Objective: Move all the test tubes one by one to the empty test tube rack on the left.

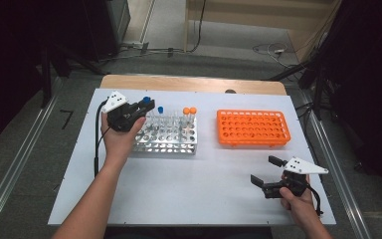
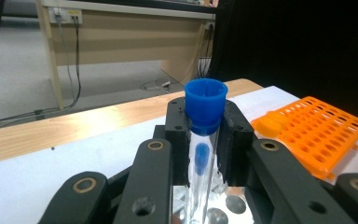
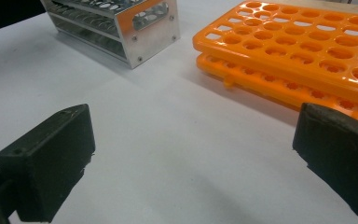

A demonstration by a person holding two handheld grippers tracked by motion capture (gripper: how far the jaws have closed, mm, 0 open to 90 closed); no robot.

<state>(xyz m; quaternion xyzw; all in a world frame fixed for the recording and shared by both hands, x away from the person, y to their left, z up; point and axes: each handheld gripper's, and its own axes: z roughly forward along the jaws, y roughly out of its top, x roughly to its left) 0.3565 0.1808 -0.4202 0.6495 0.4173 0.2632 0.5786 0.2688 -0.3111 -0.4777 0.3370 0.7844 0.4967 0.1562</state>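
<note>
White sheeting covered the bench (image 1: 194,189), with grey floor and trailing cables beyond its far edge. On the left stood a metal rack (image 1: 166,134) holding a few capped tubes; to its right lay an orange rack (image 1: 252,127), its holes all vacant. The left gripper (image 1: 146,105) hovered over the far left corner of the metal rack, its fingers (image 2: 177,140) clenched on a clear tube with a blue cap (image 2: 205,106), pinching it just under the cap. The tube hung upright, its lower end just above the metal rack's holes, though whether it had cleared them I could not tell. The right gripper (image 1: 268,172) waited near the right front of the bench, fingers (image 3: 51,158) spread wide and holding nothing.

To do this step well, I judged the tube should be lifted straight up until its bottom was fully free of the rack, kept vertical while carried right, and lowered squarely over a hole in the orange rack. Any tilt risked snagging the neighbouring tubes.
</note>
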